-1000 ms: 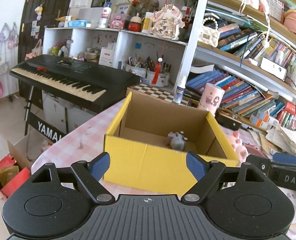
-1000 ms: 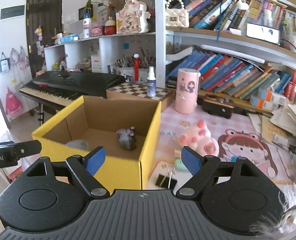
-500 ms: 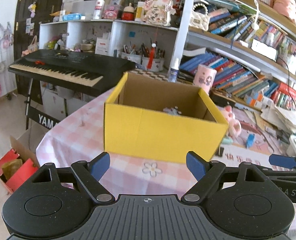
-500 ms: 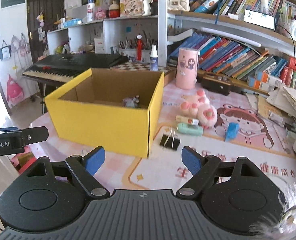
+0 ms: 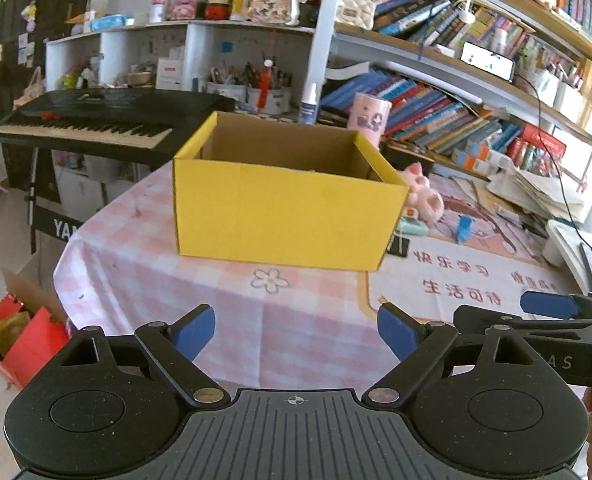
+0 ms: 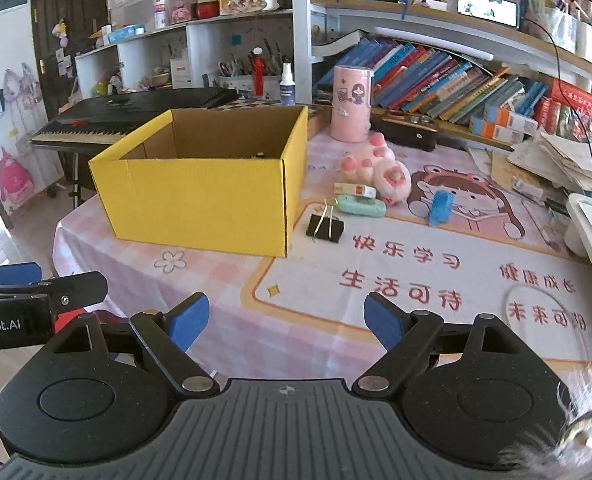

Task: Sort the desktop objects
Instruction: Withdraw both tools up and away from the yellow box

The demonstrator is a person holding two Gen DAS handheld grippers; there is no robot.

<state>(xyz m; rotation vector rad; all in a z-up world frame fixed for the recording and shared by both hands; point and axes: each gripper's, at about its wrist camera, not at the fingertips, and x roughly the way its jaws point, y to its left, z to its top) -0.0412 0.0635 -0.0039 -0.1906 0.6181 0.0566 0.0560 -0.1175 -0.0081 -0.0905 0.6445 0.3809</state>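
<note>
Both grippers hover empty over the bench (image 6: 376, 280), left gripper (image 5: 296, 330) fingers just widening, right gripper (image 6: 285, 322) fingers spread; yellow box (image 6: 199, 196) at 11 o'clock, binder clip (image 6: 324, 226) at 12.

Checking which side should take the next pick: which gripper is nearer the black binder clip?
Right. The right gripper faces the black binder clip, slightly right of centre ahead. The left gripper faces the yellow box; the clip peeks out past its right corner.

A black keyboard (image 5: 95, 116) on a stand sits left of the tabletop (image 5: 143, 264), which wears a pink checked cloth. Behind it, shelves hold slanting rows of books (image 6: 448, 80), pen pots (image 5: 269, 98) and a spray bottle (image 6: 287, 84). A red carton (image 5: 23, 344) lies on the floor.
</note>
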